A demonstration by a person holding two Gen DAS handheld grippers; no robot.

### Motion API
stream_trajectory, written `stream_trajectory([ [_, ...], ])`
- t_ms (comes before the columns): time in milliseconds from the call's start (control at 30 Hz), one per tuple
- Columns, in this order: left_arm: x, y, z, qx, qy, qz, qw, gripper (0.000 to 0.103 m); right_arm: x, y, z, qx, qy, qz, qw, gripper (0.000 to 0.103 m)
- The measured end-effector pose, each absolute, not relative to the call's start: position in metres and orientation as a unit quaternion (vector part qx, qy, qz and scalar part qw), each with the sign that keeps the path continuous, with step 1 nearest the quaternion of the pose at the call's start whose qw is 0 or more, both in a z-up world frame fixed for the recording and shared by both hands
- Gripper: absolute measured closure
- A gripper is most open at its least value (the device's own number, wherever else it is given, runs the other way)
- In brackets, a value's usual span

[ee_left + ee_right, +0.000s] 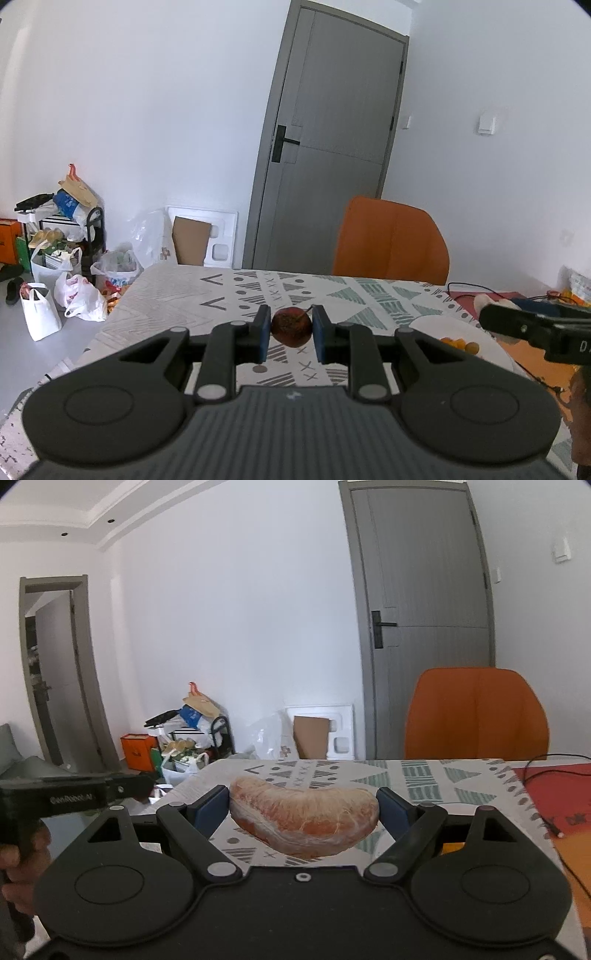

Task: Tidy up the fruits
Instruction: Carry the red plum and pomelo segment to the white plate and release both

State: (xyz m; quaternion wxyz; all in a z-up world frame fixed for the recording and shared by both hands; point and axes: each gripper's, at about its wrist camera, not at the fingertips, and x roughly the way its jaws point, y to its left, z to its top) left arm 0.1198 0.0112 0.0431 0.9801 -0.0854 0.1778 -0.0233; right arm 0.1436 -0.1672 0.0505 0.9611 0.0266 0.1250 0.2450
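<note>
Left gripper (291, 334) clamps dark round fruit (291, 326) — right gripper (303, 812) grips pomelo segment (303, 818).

Left wrist view: sits behind left gripper (291, 334), looks along fingers, slightly downward, low over table (369, 295); faces wall, grey door (332, 147), orange chair (391, 240). Right gripper (532, 328) enters at right edge.

Right wrist view: same setting behind right gripper (303, 818), same facing, close over table (424, 775). Left gripper (74, 794) at left edge.

Shared: table, door (421, 609), chair (476, 716), floor bags (74, 295) (184, 753).
</note>
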Motion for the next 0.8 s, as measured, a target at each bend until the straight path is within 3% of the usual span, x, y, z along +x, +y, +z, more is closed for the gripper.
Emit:
stream_trajectory([
  [800, 0.167, -0.066, 0.023, -0.055, 0.203, -0.135, 0.968, 0.081, 0.163, -0.24, 0.038, 0.024, 0.114, 0.147, 0.982, 0.02],
])
